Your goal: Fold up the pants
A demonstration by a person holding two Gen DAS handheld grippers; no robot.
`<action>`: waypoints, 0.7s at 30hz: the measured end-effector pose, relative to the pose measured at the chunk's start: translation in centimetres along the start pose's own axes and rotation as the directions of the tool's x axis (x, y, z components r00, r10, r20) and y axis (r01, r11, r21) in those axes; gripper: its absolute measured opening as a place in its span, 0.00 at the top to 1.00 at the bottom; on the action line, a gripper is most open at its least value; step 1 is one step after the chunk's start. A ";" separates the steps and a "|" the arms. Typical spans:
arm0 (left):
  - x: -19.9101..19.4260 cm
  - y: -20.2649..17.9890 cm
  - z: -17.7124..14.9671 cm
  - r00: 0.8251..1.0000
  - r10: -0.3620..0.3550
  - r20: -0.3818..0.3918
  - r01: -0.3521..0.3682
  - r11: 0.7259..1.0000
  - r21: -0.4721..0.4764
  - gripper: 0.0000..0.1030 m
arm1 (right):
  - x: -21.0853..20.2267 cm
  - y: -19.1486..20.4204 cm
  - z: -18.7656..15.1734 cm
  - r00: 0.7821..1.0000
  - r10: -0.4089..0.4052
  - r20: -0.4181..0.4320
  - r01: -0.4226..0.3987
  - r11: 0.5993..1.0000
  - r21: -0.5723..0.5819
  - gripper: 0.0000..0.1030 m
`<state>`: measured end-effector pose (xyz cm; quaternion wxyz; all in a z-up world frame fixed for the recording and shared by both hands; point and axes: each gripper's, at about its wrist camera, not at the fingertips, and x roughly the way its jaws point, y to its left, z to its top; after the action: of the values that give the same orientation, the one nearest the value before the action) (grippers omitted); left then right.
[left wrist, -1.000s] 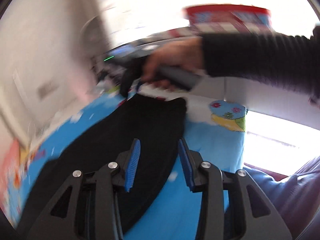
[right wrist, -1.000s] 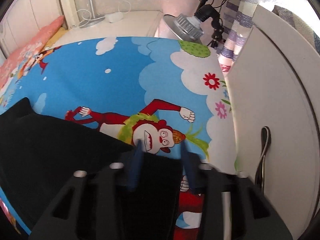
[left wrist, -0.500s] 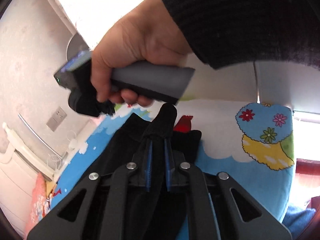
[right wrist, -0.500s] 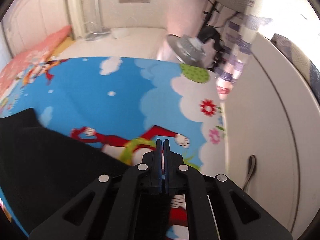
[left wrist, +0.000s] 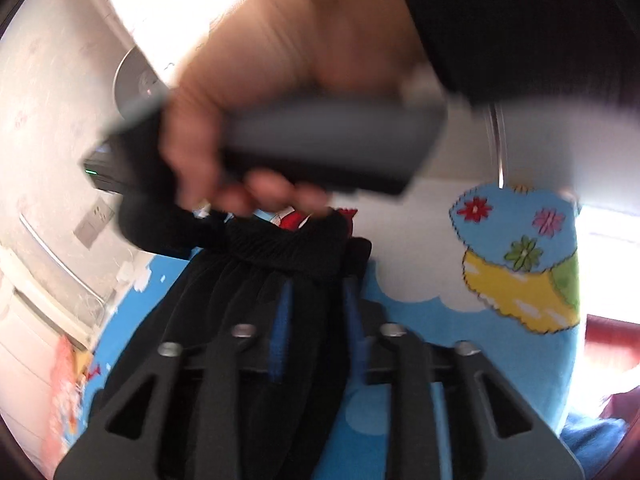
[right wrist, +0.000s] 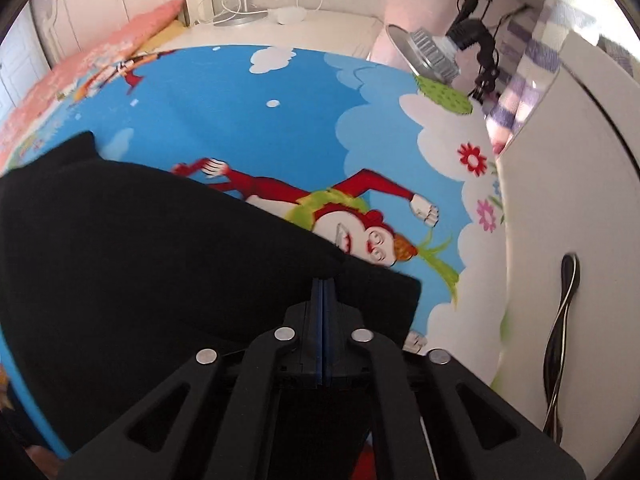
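Note:
Black pants (right wrist: 140,248) lie on a blue cartoon-print sheet (right wrist: 240,92). My right gripper (right wrist: 323,284) is shut on a fold of the pants near their edge. In the left wrist view the pants' elastic waistband (left wrist: 280,248) is bunched and lifted between the blue pads of my left gripper (left wrist: 316,300), which is shut on the cloth. The person's hand holding the right gripper's grey handle (left wrist: 328,148) is just above the waistband, very close to the left camera.
A white board (right wrist: 568,200) with a black cable (right wrist: 560,320) stands along the sheet's right edge. A lamp (right wrist: 432,52) and a white floor lie beyond the sheet. A pink pillow (right wrist: 100,60) is at the far left.
Both grippers closed on the pants. The left one has since raised the waistband toward the right hand, and its pads stand a little wider around thicker cloth. The right gripper stays shut.

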<state>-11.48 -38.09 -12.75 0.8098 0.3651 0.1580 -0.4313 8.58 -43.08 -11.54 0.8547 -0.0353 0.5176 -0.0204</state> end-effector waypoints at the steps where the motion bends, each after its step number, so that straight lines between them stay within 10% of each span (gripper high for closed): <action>1: -0.7 0.7 0.1 1.000 -0.012 0.017 0.012 1.000 -0.021 0.67 | 0.0 0.1 0.0 1.000 -0.009 0.010 0.009 1.000 -0.005 1.00; 4: -3.0 3.2 -0.3 0.996 -0.070 0.053 0.076 0.989 -0.130 0.62 | -0.3 0.0 -0.1 1.000 -0.019 0.015 0.019 1.000 0.014 1.00; 7: -5.4 8.6 -2.8 0.990 -0.130 0.062 0.144 0.915 -0.376 0.61 | -1.5 0.2 -0.4 0.998 -0.049 0.049 0.048 0.998 0.036 1.00; 10: -7.7 15.5 -7.5 0.997 -0.063 0.047 0.078 0.786 -0.613 0.62 | -4.9 1.9 -0.7 0.973 -0.184 0.141 0.177 0.982 0.059 0.99; 13: -8.6 23.1 -13.3 1.000 -0.003 0.006 0.007 0.601 -0.799 0.66 | -7.3 3.7 -0.8 0.969 -0.095 0.228 0.071 0.991 0.113 0.98; 15: -7.8 27.6 -15.6 0.999 0.023 -0.041 -0.047 0.532 -0.845 0.68 | -7.3 5.5 -0.7 0.972 -0.008 0.234 -0.026 0.990 0.141 0.97; 18: -5.4 32.0 -16.9 0.996 0.006 -0.087 -0.076 0.557 -0.827 0.68 | -5.3 8.0 -0.8 0.981 0.020 0.193 -0.052 0.985 0.167 0.97; 21: -0.9 34.0 -16.8 0.981 -0.097 -0.170 -0.061 0.674 -0.737 0.81 | -1.9 8.8 -2.3 0.997 -0.027 0.076 0.011 0.981 0.195 0.97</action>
<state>16.63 -13.08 -8.27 0.8643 0.0456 0.4006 -0.3007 5.70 -34.24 -11.65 0.8734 0.0424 0.4788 -0.0776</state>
